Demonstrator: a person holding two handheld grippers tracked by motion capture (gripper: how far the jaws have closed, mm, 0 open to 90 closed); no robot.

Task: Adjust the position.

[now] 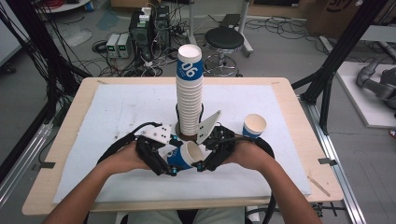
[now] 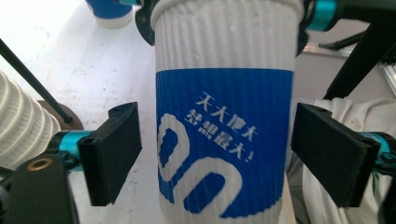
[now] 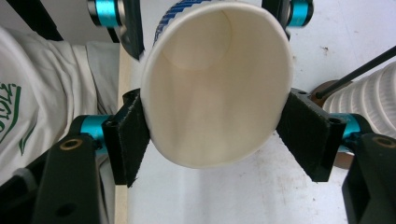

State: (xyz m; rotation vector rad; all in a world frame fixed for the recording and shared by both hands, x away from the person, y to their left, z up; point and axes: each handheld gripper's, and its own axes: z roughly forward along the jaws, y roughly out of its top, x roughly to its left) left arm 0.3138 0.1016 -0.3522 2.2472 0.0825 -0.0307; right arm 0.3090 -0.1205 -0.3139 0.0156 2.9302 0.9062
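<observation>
One paper cup (image 1: 184, 155) lies sideways above the desk (image 1: 285, 100) between your claws, right claw (image 3: 212, 135) pinching its rim, left claw (image 2: 229, 154) spread clear of its body, so squeezing harder risks crushing the rim.

cup (image 2: 224, 116) base (and rim) cropped

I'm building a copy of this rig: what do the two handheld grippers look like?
Both the left gripper and right gripper are black, with flat black fingers on teal fittings. Each carries a pale three-cornered top plate and trails a black cable. The forearms are bare.
</observation>
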